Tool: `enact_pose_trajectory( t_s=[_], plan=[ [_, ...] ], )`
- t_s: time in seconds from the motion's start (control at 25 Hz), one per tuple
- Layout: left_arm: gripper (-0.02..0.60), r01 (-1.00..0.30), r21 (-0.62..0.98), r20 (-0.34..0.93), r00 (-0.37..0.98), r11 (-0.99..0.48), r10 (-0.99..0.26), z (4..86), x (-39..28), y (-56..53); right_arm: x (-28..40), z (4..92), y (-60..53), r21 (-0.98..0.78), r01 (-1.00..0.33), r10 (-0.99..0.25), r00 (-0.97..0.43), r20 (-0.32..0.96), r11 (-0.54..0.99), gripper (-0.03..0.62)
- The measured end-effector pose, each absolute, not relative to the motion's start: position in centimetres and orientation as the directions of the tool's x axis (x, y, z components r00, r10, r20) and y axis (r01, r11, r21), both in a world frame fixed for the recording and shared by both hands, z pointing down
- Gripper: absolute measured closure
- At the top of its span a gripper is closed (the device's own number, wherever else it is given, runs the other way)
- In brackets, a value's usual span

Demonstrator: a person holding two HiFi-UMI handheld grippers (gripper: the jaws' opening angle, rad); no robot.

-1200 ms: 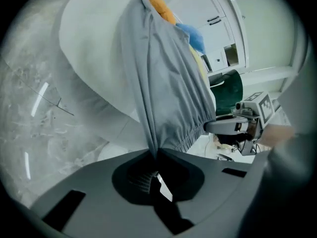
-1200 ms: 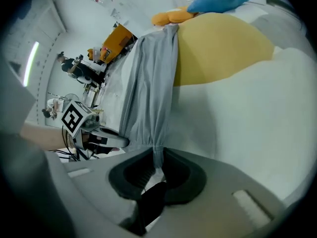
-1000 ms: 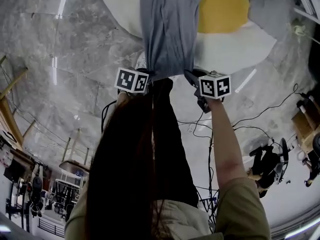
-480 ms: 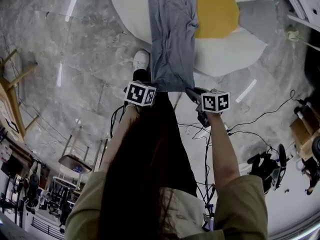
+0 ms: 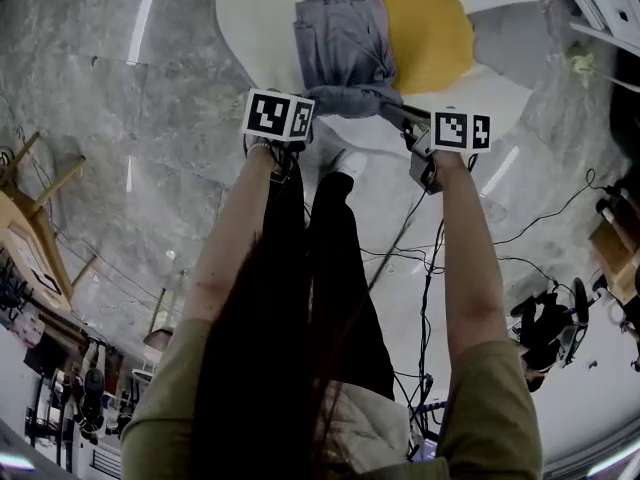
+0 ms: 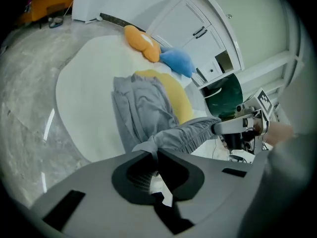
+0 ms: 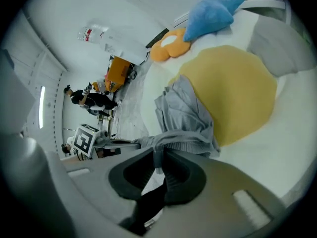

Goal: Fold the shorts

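The grey shorts (image 5: 345,43) lie bunched on a round white mat (image 5: 250,28) with a yellow patch (image 5: 430,28). Their near hem edge is lifted and stretched between both grippers. My left gripper (image 5: 303,100) is shut on the left corner of that edge, and the cloth runs into its jaws (image 6: 153,155). My right gripper (image 5: 402,115) is shut on the right corner (image 7: 159,157). In the left gripper view the shorts (image 6: 143,113) fold back over themselves. The right gripper view shows the shorts (image 7: 185,113) beside the yellow patch.
A blue cushion (image 7: 210,14) and an orange cushion (image 7: 168,46) lie at the mat's far edge, with a grey patch (image 5: 510,43) to the right. Cables (image 5: 420,258) trail over the marble floor near the person's shoe (image 5: 350,161). Wooden furniture (image 5: 30,218) stands left.
Both grippers moved forward over the mat, carrying the held edge with them. The shorts, earlier stretched long toward the person, now double over and bunch on the mat.
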State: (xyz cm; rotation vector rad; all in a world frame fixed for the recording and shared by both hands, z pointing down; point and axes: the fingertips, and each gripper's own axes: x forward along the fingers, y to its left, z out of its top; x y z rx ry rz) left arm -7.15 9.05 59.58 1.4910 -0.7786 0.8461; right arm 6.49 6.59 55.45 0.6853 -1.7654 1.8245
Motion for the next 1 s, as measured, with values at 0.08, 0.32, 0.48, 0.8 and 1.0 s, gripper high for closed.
enact_pose_trajectory(
  t_s=[0.08, 0.32, 0.48, 0.8, 1.0],
  plan=[
    [0.563, -0.86, 0.502, 0.863, 0.505, -0.094, -0.012, 60.2, -8.1, 5.6, 5.7, 56.2, 3.4, -0.743, -0.668, -0.01, -0.743, 0.669, -0.052, 0.553],
    [0.561, -0.875, 0.483, 0.875, 0.484, -0.036, -0.013, 63.4, -9.8, -0.9, 4.0, 59.1, -3.5, -0.735, -0.66, -0.037, -0.74, 0.672, -0.157, 0.553],
    [0.561, -0.883, 0.468, 0.882, 0.468, -0.013, -0.051, 64.9, -10.1, -4.3, 4.0, 61.2, -6.6, -0.709, -0.674, -0.048, -0.716, 0.696, -0.208, 0.553],
    [0.537, -0.946, 0.321, 0.938, 0.323, -0.041, -0.121, 66.5, -11.5, -8.8, 3.7, 64.6, -10.5, -0.609, -0.743, -0.059, -0.619, 0.783, -0.279, 0.551],
    [0.376, -0.953, 0.298, 0.93, 0.304, -0.059, -0.208, 66.0, -12.9, -9.8, 3.0, 64.3, -12.0, -0.59, -0.787, -0.108, -0.58, 0.807, -0.181, 0.495]
  ],
)
